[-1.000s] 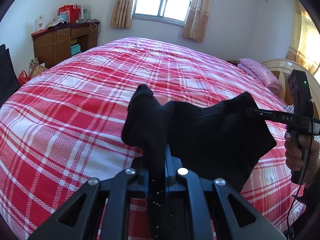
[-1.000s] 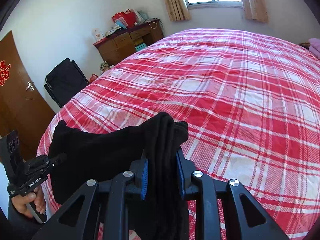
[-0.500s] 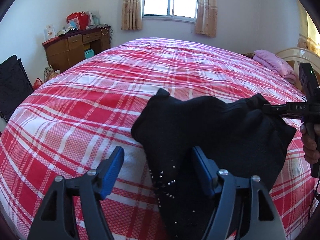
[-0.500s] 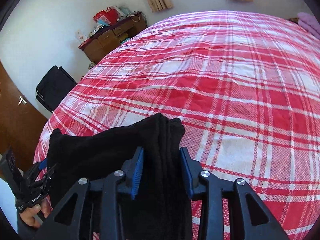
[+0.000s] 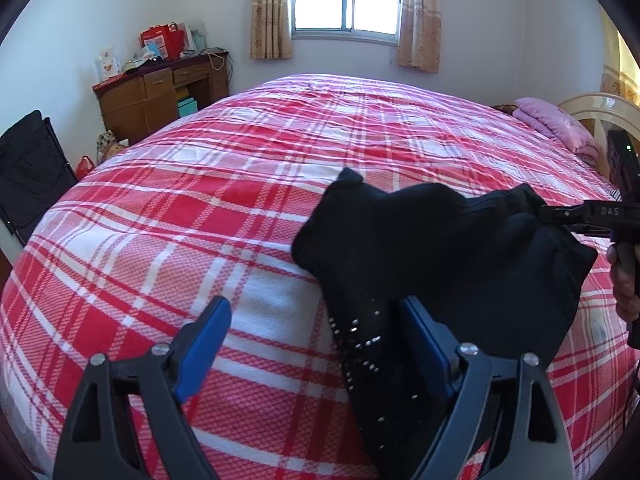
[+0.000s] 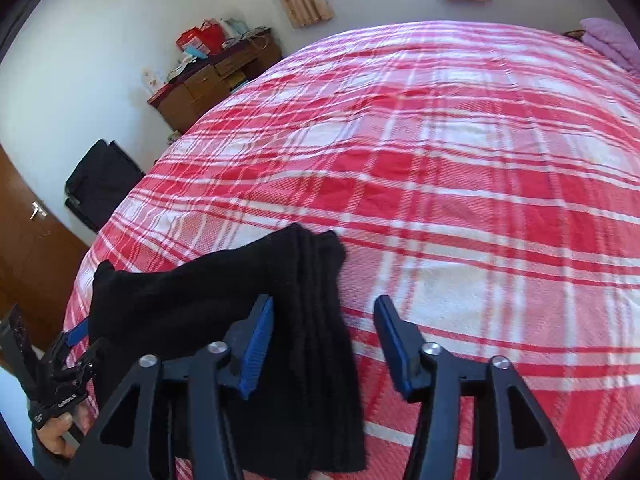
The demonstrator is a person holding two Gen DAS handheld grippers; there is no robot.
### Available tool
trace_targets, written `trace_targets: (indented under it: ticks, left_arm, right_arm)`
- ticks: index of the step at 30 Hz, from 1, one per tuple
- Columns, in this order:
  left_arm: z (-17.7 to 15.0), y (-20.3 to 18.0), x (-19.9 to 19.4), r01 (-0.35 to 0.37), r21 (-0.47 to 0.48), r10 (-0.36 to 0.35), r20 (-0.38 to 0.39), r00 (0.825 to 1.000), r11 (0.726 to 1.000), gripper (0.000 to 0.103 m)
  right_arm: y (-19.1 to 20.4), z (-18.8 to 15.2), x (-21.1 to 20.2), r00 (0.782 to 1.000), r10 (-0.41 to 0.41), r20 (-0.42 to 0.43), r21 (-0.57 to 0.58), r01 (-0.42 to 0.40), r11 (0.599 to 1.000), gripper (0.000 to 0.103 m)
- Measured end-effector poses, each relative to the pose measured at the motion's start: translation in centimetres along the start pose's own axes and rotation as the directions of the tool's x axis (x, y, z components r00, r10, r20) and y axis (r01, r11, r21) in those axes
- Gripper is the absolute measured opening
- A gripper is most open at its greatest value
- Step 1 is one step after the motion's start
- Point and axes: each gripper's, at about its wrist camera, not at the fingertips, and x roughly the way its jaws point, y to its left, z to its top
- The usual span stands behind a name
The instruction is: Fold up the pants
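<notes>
Black pants lie folded in a thick bundle on the near edge of the red plaid bed; small studs show on the near cloth. My left gripper is open, its blue pads wide apart, with the cloth lying against the right pad. In the right wrist view the pants lie under my right gripper, which is open with the bundle's folded edge between the pads. The right gripper also shows at the right of the left wrist view, at the bundle's far corner.
A wooden desk with red bags stands by the far left wall. A black folding chair is at the left. Pink pillows and a cream headboard are at the far right. A brown door is left of the bed.
Both grippers have opened and let go of the pants. The bundle has dropped onto the bed. The right gripper opened after the left.
</notes>
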Motion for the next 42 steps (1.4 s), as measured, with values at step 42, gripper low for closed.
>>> trace_targets:
  ticks: [42]
  left_arm:
    - [2.1,-9.9,-16.2,0.033,0.128,-0.065,0.255,0.965,0.991,0.099]
  right_arm:
    - [6.8,-9.0,-22.6,0.961,-0.027,0.274,-0.272,0.104,0.957,0.071]
